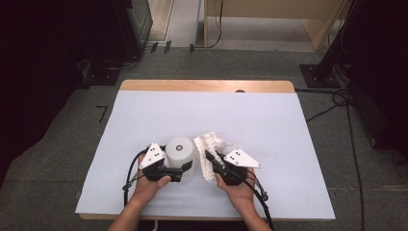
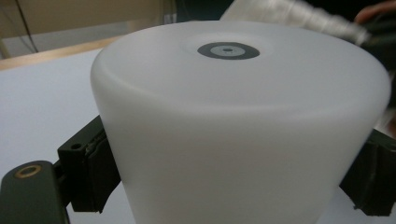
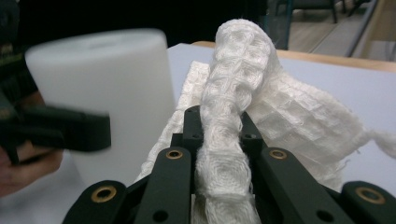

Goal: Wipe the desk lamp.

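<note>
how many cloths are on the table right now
1. The white cloth lies right of the white cup, a fold pinched in the right gripper; none show elsewhere.

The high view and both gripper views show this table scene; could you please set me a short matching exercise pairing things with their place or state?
Things:
1. white cup
2. white cloth
3. left gripper
4. table

States:
A. pinched in the shut fingers of the right gripper
B. wooden, under a pale sheet
C. upside down, a dark ring on its base
D. clamped on both sides of the cup

Pairs: 1-C, 2-A, 3-D, 4-B
</note>
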The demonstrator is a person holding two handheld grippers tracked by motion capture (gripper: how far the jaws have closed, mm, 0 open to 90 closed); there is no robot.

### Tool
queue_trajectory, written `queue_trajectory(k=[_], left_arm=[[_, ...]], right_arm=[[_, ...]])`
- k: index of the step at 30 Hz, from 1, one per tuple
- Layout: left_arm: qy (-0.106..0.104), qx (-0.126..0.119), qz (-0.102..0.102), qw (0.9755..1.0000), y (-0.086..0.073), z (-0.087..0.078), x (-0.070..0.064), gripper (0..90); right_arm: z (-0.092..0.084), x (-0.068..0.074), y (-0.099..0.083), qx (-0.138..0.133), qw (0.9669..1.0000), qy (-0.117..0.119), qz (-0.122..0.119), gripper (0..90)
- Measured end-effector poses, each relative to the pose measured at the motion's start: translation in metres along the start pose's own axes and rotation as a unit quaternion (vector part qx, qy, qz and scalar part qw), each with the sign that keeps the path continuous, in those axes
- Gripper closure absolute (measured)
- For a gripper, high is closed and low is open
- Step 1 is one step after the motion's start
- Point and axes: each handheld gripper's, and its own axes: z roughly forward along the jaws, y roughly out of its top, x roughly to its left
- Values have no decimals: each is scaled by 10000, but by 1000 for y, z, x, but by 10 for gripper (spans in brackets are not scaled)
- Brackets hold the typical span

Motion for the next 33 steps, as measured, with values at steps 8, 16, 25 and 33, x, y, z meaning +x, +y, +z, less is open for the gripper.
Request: queue_trajectory(k=[8,16,25,33], left_arm=[[164,9,266,9995,-10,4,-6,88],[477,55,164,9987,-12,1,-15,44],[1355,40,-34,9908,-14,4,-36,31],[1092,121,-95,9939,-10,3,-29,87]], right_arm=[[-11,-18,8,-246,9994,-242,51,797],[-11,-17,7,-228,9995,-195,28,796],[-11,-19,8,-233,9995,-200,38,795],[-12,-17,9,-253,9995,-165,29,795]])
